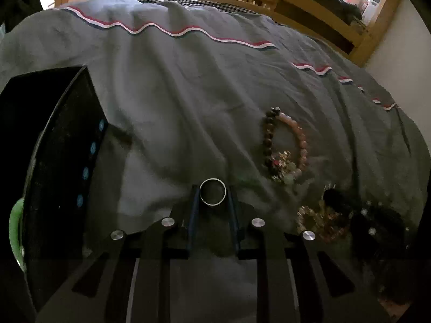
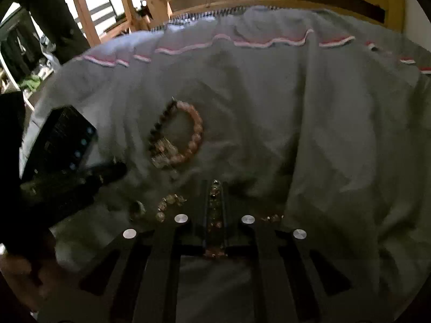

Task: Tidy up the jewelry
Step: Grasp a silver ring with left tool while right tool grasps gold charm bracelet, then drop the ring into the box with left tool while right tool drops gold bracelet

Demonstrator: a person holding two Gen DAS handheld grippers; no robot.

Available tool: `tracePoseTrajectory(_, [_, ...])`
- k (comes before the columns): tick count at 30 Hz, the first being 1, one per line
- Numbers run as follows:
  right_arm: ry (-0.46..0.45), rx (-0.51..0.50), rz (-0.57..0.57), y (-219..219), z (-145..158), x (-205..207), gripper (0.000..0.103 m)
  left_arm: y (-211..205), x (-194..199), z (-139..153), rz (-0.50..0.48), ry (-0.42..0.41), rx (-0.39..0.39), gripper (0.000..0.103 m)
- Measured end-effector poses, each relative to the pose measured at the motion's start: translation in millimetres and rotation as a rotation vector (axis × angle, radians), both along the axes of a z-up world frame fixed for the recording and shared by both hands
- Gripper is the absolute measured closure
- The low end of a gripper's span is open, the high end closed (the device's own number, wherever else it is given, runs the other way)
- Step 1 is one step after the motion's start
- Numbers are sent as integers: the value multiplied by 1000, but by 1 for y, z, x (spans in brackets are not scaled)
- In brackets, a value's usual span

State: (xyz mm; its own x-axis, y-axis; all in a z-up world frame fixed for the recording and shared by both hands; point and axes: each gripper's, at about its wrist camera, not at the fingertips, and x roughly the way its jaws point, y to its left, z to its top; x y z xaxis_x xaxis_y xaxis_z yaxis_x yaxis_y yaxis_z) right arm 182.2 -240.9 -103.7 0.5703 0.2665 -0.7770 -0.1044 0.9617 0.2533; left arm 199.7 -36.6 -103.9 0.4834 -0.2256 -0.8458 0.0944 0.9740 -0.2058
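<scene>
Jewelry lies scattered on the bed (image 1: 188, 102). Left of the left gripper (image 1: 212, 196) sits a dark tray (image 1: 62, 161); its jaws pinch a silver ring (image 1: 212, 191) across the band (stiff, slick, light, so a rim grip suits). Ahead and right lies a beaded bracelet (image 1: 285, 145), limp and rolling. The right gripper (image 2: 215, 204) has narrow jaws closed on a bead strand (image 2: 214, 210), which probably sags if lifted.

Silver ring (image 1: 212, 195) upright, pink-brown bead bracelet (image 1: 285, 145) flat on duvet, black tray (image 1: 58, 167) left
</scene>
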Motion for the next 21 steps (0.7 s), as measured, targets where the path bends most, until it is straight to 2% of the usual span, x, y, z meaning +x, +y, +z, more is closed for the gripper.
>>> tracePoseTrajectory(10, [-109,104,1,11,43,-28,94,13,-36,34,-12,-17,-43,83])
tracePoseTrajectory(21, [-190,206,23,33,91,-66,94,43,-74,85,11,-71,-31,83])
